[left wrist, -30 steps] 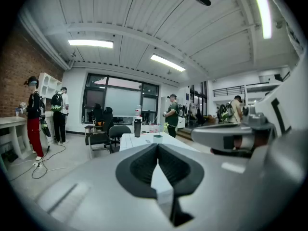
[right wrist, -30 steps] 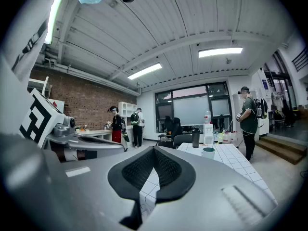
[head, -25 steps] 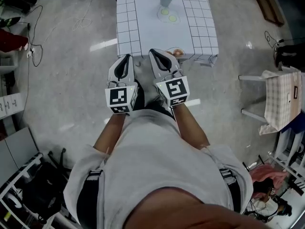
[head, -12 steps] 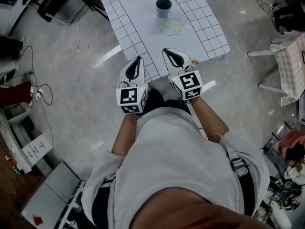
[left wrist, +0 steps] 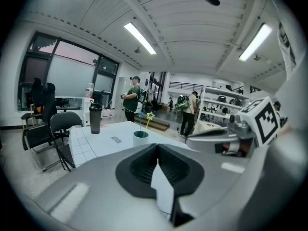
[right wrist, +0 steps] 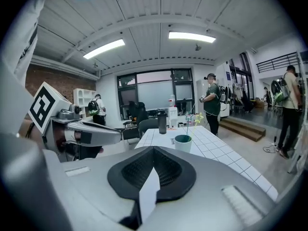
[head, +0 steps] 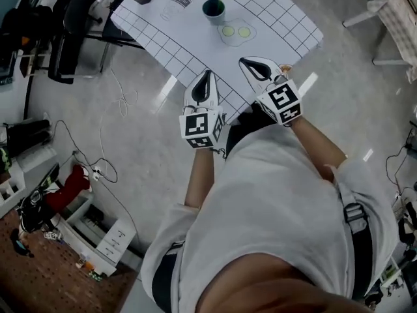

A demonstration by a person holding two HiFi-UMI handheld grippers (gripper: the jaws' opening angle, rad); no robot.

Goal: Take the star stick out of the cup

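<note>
Teal-rimmed cup; white table, black grid; yellow star stick.

Both bare forearms reach forward side by side from the torso. The left grey-and-black gripper has its jaws pressed together with nothing between them, and its tip is at the near edge of the white gridded worktop. The right grey-and-black gripper, likewise closed and empty, reaches that same edge just beside it.

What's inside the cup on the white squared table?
A thin yellow star stick and a thin teal star stick stand in the pale, dark-green-rimmed cup. The cup's wall hides their lower ends and anything else inside.
</note>
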